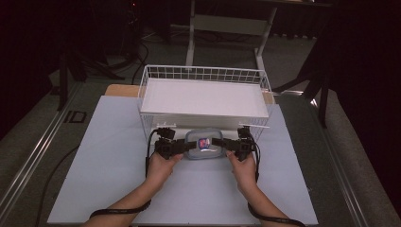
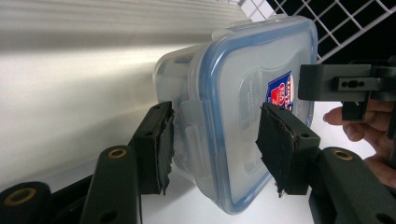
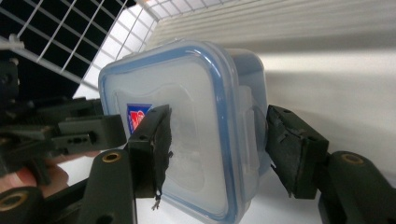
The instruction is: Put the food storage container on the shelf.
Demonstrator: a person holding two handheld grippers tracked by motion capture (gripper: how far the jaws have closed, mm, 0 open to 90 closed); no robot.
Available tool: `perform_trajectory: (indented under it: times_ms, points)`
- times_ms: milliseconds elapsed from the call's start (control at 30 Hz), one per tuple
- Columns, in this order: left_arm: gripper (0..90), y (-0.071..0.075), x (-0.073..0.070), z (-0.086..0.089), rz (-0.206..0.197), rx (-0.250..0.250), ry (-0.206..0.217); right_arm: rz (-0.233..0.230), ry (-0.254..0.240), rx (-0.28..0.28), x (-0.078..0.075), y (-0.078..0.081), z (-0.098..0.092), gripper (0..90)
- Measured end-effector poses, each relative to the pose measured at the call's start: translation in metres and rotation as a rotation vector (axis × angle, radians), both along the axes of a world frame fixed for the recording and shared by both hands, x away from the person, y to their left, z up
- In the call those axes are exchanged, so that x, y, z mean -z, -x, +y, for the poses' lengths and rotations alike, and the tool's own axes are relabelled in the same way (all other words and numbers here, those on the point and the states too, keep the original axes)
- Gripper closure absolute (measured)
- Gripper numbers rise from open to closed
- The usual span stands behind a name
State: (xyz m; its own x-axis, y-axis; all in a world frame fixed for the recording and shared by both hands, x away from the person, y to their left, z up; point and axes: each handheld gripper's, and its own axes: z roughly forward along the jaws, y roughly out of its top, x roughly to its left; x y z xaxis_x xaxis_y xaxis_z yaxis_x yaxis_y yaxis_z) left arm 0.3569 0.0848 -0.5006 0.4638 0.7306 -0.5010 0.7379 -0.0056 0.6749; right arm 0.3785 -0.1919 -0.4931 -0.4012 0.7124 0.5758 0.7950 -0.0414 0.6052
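High view | left tool (image 1: 185, 146) and right tool (image 1: 221, 143) each clamp an end of lidded container (image 1: 204, 144)

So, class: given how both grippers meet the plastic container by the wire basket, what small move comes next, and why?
Probably lift it together: left gripper and right gripper each straddle a side latch of the lidded container, which sits low before the wire basket.

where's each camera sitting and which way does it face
High view: above the person's side of the table, looking forward and down at the wire basket and plastic container; both forearms and hands show.
Left gripper view: rides the left tongs, looking along its jaws at the container's lid end.
Right gripper view: rides the right tongs, facing the container's opposite end.
Both gripper views share the container, its red and blue label and the opposite tongs.
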Motion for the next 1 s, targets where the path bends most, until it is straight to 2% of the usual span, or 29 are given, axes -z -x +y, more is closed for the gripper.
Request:
perform_trajectory:
  times_ms: [67,133,300,400,533,633,667,700,733,833,900,933,1000]
  points:
    - [47.7,-0.005,0.001,0.001,0.0,0.001,0.003,0.002,-0.003,0.003,0.001,-0.001,0.001,42.0]
    - [47.7,-0.009,0.003,0.002,-0.013,0.001,-0.004,-0.02,-0.005,0.009,0.005,-0.006,0.002,42.0]
    - [47.5,-0.017,0.005,0.004,-0.046,-0.01,-0.009,-0.024,-0.037,0.022,0.011,-0.013,0.003,42.0]
    - [47.5,-0.02,0.008,0.004,-0.045,-0.019,0.009,-0.018,-0.027,0.025,0.011,-0.018,0.004,42.0]
    - [47.4,-0.022,0.013,0.005,-0.094,-0.042,0.044,-0.003,-0.044,0.032,0.014,-0.022,0.003,41.5]
    - [47.3,-0.025,0.015,0.005,-0.104,-0.053,0.066,-0.009,-0.045,0.035,0.015,-0.023,0.004,40.6]
    - [47.6,-0.025,0.016,0.004,-0.122,-0.056,0.059,-0.013,-0.042,0.044,0.015,-0.023,0.005,40.4]
    - [50.6,-0.026,0.015,0.003,-0.15,-0.046,0.032,-0.002,-0.035,0.066,0.015,-0.024,0.006,38.6]
    - [49.8,-0.027,0.015,0.002,-0.152,-0.05,0.027,0.013,-0.029,0.078,0.015,-0.024,0.007,37.9]
    - [49.0,-0.029,0.015,0.002,-0.167,-0.059,0.014,0.003,-0.037,0.092,0.017,-0.026,0.008,37.3]
    - [48.1,-0.028,0.015,-0.003,-0.199,-0.081,-0.039,0.0,-0.045,0.116,0.021,-0.026,0.009,34.4]
    - [46.4,-0.027,0.015,-0.004,-0.209,-0.087,-0.058,-0.011,-0.032,0.114,0.022,-0.026,0.009,32.9]
    - [45.0,-0.027,0.016,-0.005,-0.223,-0.09,-0.058,-0.047,-0.016,0.123,0.024,-0.025,0.01,33.6]
